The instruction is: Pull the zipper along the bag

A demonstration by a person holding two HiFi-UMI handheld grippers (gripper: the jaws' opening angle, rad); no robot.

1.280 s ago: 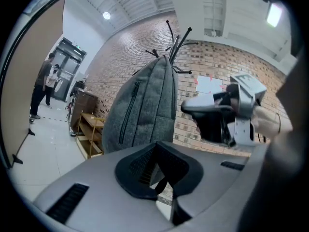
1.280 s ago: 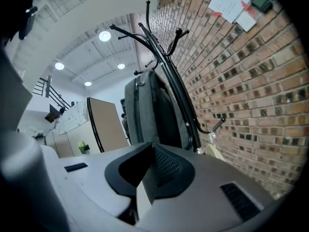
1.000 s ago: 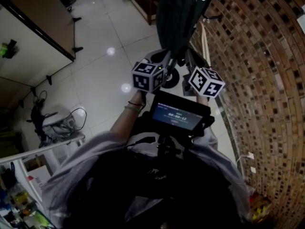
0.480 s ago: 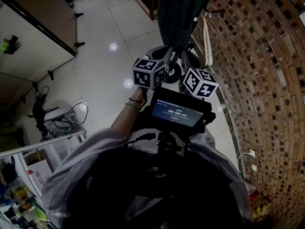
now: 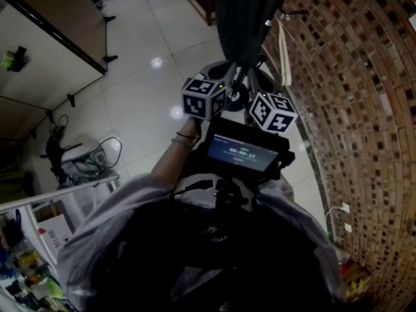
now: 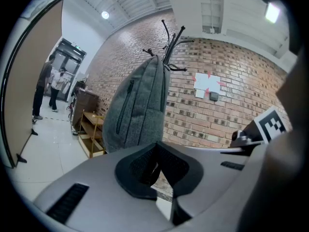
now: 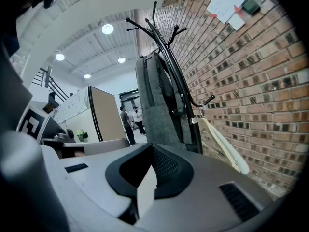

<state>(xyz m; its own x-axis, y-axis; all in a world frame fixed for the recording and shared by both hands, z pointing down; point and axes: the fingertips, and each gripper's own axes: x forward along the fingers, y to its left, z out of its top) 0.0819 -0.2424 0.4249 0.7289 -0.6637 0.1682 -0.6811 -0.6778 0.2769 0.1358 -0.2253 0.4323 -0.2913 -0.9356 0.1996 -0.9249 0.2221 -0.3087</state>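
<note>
**Both grippers shut and empty, short of the bag**

Status: left gripper has its jaws together, pads meeting, nothing between them. Right gripper is the same: closed on air. Neither touches the bag.

The bag is a grey backpack that hangs upright on the coat rack against the brick wall, straight ahead of both grippers and above their tips. The zipper reads as a thin dark line down the front panel in the left gripper view. I can't make out the puller or where it sits on the track, and I can't tell whether that line is zipped or open.

What just changed: not much. In the head view my right gripper sits a bit lower and closer in to the left one than a second ago. Most of that shift shows up by the half-second picture, and there is almost none after it. The left gripper holds about the same spot. Both cubes sit slightly nearer the screen on my chest rig, and the bag hangs the same, with no swing visible.

For the task, there's no grip on the zipper at this moment, so nothing is being pulled. The scene fits two cases: grippers staged in front of the bag ahead of a reach for the puller, or grippers drawn back after a pull has finished. These pictures don't separate them.

Risk note: the bag hangs free, so a one-handed tug would probably swing it.
</note>
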